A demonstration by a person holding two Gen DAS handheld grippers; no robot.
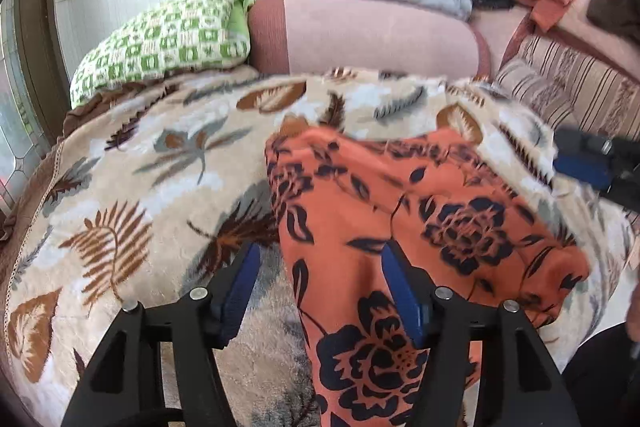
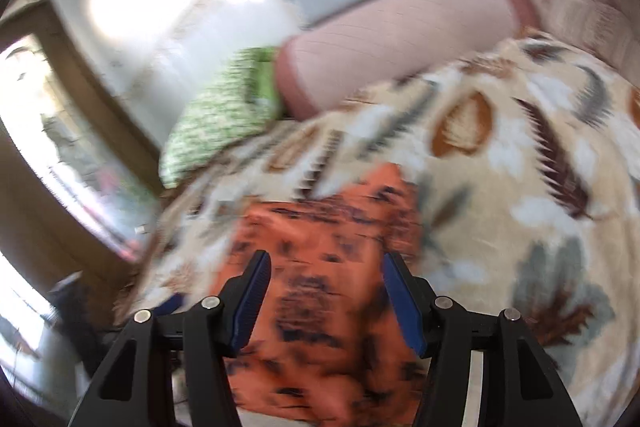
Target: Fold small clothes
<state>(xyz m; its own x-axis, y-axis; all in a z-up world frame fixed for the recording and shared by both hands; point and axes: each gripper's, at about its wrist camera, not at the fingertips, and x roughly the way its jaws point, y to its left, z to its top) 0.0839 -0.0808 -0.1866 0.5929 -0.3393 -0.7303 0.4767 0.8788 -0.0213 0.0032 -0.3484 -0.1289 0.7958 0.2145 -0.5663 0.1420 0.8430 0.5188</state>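
While the orange garment (image 1: 400, 211) lies flat, both tools gape; blanket (image 1: 120, 187) borders it.

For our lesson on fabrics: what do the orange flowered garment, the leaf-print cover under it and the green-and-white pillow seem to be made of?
Orange flowered garment: thin, smooth woven cloth, perhaps a synthetic; it drapes in soft folds with a slight sheen.
Leaf-print cover: plush fleece blanket, matt; a fuzzy pile shows at its surface.
Green-and-white pillow: seemingly printed cotton-like cloth, matt; too far off to be sure.
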